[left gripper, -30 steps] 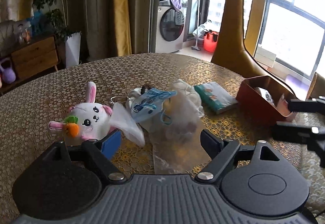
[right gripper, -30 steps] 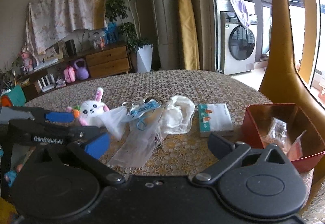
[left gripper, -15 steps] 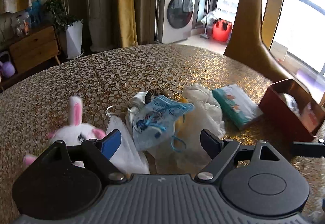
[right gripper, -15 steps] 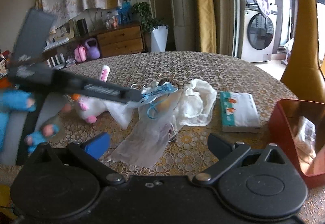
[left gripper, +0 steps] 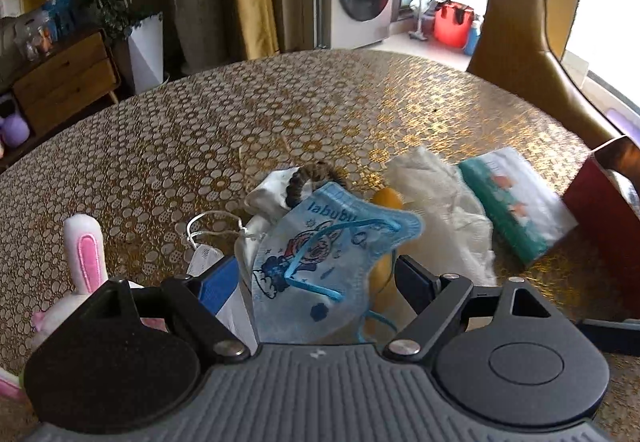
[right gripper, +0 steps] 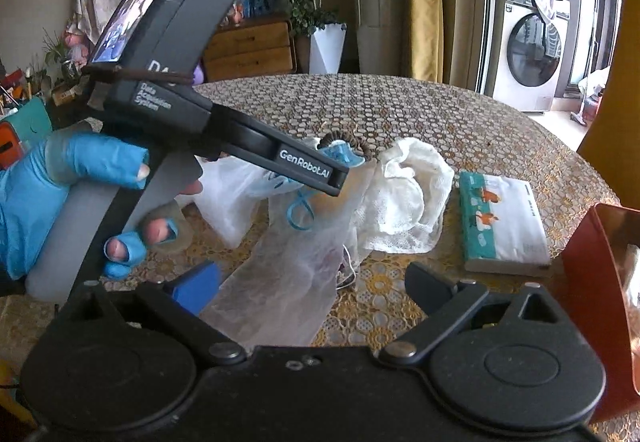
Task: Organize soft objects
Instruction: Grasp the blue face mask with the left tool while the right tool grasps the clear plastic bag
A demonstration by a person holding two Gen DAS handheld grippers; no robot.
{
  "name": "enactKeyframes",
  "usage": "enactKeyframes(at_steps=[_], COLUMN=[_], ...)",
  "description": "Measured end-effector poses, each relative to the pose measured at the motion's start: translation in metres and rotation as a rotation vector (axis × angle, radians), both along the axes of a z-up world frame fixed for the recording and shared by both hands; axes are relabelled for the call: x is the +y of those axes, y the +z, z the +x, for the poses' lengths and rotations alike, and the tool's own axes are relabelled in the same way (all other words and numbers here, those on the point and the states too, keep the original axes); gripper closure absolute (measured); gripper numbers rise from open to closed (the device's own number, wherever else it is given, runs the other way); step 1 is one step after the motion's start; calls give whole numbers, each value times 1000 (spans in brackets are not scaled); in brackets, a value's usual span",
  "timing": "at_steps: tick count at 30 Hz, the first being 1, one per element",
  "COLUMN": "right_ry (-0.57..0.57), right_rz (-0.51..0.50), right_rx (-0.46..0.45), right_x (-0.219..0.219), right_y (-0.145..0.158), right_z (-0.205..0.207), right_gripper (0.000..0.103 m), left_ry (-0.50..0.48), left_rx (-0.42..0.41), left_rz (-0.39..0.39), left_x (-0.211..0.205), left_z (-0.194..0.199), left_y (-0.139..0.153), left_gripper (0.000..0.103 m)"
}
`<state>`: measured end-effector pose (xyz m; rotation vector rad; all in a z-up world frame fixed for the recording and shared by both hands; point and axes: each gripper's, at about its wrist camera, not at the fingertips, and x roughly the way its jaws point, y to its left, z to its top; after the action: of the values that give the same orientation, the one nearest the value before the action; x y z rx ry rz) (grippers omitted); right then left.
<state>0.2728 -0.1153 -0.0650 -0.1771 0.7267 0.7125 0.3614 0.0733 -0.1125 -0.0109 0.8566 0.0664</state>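
a: what is the left gripper (left gripper: 316,278) doing?
b: its jaws are standing apart around the light-blue printed child's face mask (left gripper: 320,258), not yet pinching it; the mask is lying atop the pile on the gold-patterned table (left gripper: 280,101).
a: and the right gripper (right gripper: 312,282)?
b: it is hovering released, grasping nothing.
a: how far is the sorting?
b: judged early: the red rectangular box (right gripper: 592,262) is holding a few packets, while the white gauze cloth (right gripper: 404,197), green tissue pack (right gripper: 500,217) and white plush rabbit (left gripper: 86,262) are waiting outside.
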Motion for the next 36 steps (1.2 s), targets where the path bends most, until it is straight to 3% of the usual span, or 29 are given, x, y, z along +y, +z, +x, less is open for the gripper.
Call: enactKeyframes(at_steps=[4, 10, 13, 15, 18, 22, 30, 36], right_ry=[-2, -10, -13, -14, -10, -14, -10, -9], right_rz=[-8, -38, -49, -53, -61, -68, -53, -11], right_rx=[13, 26, 39, 39, 41, 37, 36, 3], right_x=[6, 14, 17, 18, 19, 18, 14, 8], right_y=[-8, -20, -26, -29, -31, -32, -29, -14], right_z=[8, 16, 19, 18, 18, 17, 11, -1], right_gripper=[9, 22, 31, 42, 58, 70, 94, 103], left_ry=[6, -1, -6, -4, -6, -7, 16, 27], left_rx=[7, -5, -7, -7, -15, -30, -85, -107], left_rz=[-20, -56, -87, -105, -120, -135, -69, -42], left_x=[3, 5, 9, 10, 12, 13, 14, 20], left_z=[6, 5, 4, 4, 2, -1, -8, -11], left_y=[-8, -11, -11, -11, -9, -5, 6, 13], left_gripper=[18, 18, 34, 37, 51, 68, 90, 96])
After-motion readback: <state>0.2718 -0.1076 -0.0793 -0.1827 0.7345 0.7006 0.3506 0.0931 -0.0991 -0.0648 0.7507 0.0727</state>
